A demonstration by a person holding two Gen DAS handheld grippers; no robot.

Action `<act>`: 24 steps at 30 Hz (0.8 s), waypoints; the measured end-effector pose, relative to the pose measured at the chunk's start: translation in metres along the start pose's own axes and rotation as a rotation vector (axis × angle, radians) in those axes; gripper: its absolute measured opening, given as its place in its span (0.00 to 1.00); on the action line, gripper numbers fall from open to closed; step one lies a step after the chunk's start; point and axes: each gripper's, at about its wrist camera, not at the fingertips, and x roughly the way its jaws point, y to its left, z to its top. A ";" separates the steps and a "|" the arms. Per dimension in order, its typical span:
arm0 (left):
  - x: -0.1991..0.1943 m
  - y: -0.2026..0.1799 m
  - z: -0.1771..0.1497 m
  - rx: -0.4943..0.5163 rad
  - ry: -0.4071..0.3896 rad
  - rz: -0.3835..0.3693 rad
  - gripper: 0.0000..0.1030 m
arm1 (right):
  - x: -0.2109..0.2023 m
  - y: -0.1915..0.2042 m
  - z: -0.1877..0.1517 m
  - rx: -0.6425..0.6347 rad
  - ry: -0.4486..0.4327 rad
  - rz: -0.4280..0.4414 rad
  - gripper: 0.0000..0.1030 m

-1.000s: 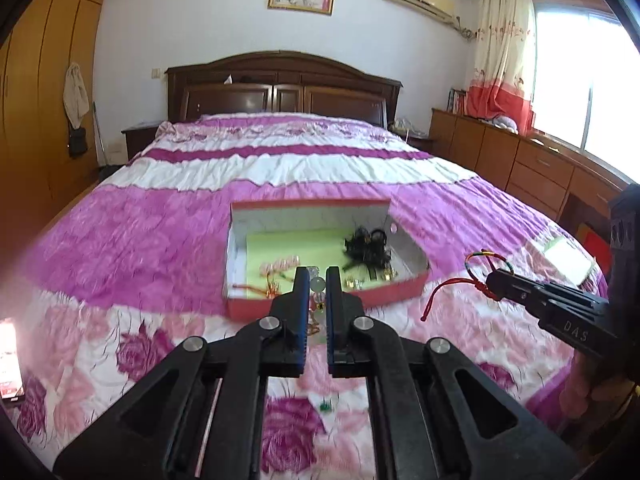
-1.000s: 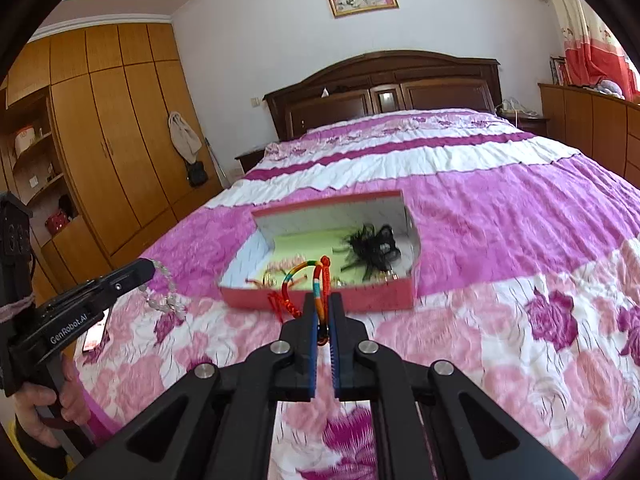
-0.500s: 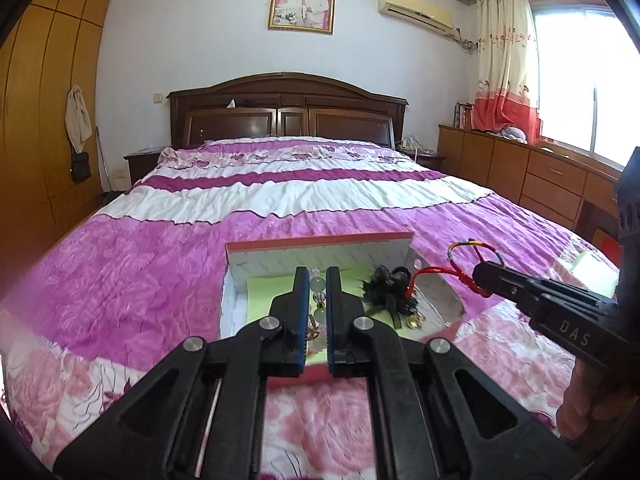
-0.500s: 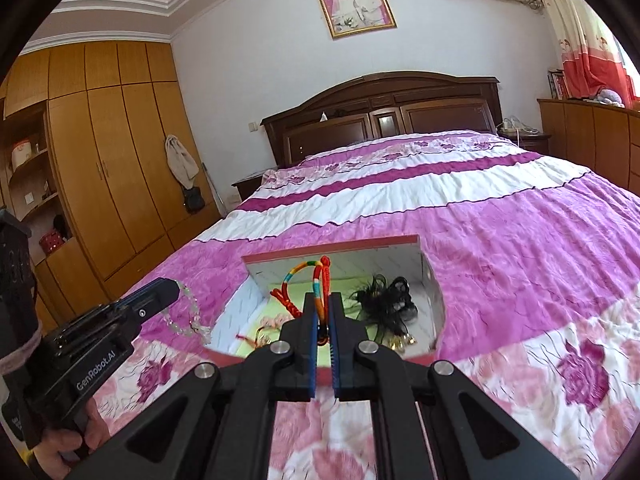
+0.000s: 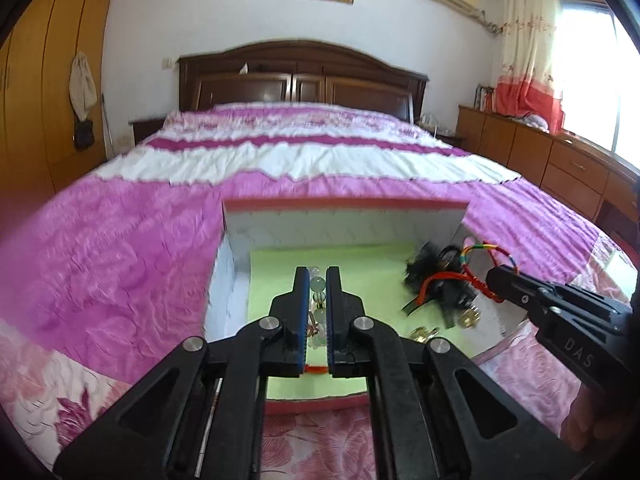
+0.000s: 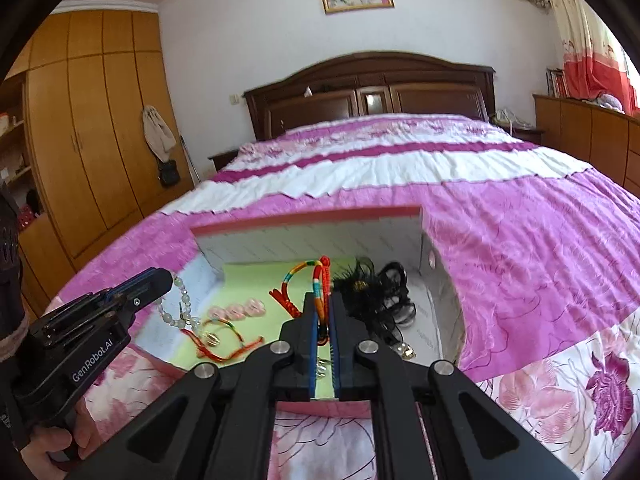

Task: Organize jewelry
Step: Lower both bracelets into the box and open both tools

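A pink-rimmed open box (image 5: 344,203) with a green floor lies on the bed; it also shows in the right wrist view (image 6: 308,216). My left gripper (image 5: 318,280) is shut on a pale bead bracelet (image 5: 317,286) and holds it over the box's left half; the beads hang from its tip in the right wrist view (image 6: 182,308). My right gripper (image 6: 324,300) is shut on a red and multicoloured cord bracelet (image 6: 316,276) over the box's right half, also in the left wrist view (image 5: 476,254).
In the box lie a black feathered hair piece (image 6: 368,288), pink beads (image 6: 236,312), a red cord bracelet (image 6: 224,340) and small gold pieces (image 5: 424,332). The box sits on a pink floral bedspread (image 6: 520,240). Wardrobes stand left, drawers right.
Both grippers have moved forward and down from in front of the box to above its inside, each still holding its bracelet. The box now fills much more of both views.
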 end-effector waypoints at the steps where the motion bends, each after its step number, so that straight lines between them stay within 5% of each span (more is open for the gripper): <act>1: 0.005 0.002 -0.002 -0.007 0.015 0.002 0.00 | 0.004 -0.001 -0.002 0.000 0.010 -0.005 0.06; 14: 0.034 0.013 -0.017 -0.069 0.144 -0.004 0.01 | 0.037 -0.012 -0.014 0.022 0.108 -0.047 0.08; 19: 0.030 0.014 -0.016 -0.076 0.143 -0.018 0.18 | 0.031 -0.012 -0.014 0.031 0.083 -0.023 0.36; 24: 0.021 0.010 -0.012 -0.060 0.128 -0.023 0.27 | 0.021 -0.018 -0.012 0.085 0.074 0.016 0.37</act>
